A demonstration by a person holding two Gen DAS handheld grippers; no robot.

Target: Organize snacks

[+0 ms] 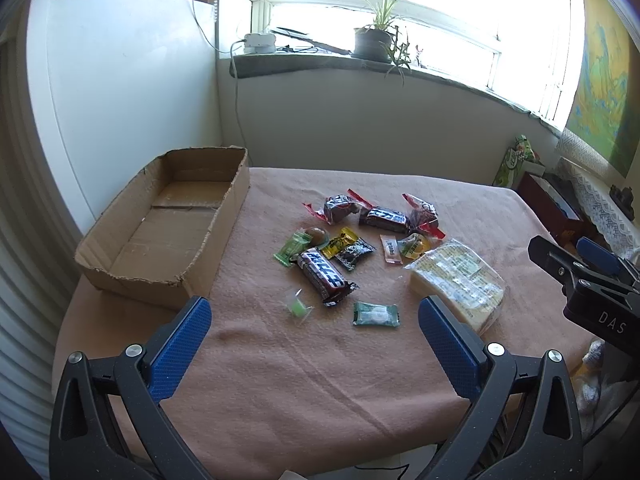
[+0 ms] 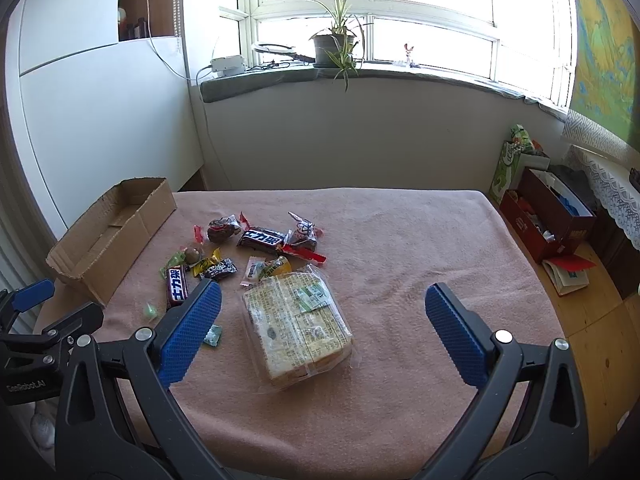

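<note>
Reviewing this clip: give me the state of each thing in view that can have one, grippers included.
Left gripper: open, empty, above the cloth.
Right gripper: open, empty.
Cardboard box: open-topped, nothing inside.
Bread pack: sealed, lying flat on the cloth.
Near chocolate bar: wrapped, flat on the cloth.
Far chocolate bar: wrapped, among the candies.
Green wafer packet: sealed, lying apart.

From my right wrist view, the left pad of the right gripper (image 2: 323,312) covered most of the green packet (image 2: 213,337) and the near end of the dark chocolate bar (image 2: 176,287). The left gripper (image 2: 36,312) ran off the frame's left edge, so I couldn't read its jaws there. In the left wrist view, print on the clear-wrapped bread pack (image 1: 460,280) was too small to read.
</note>
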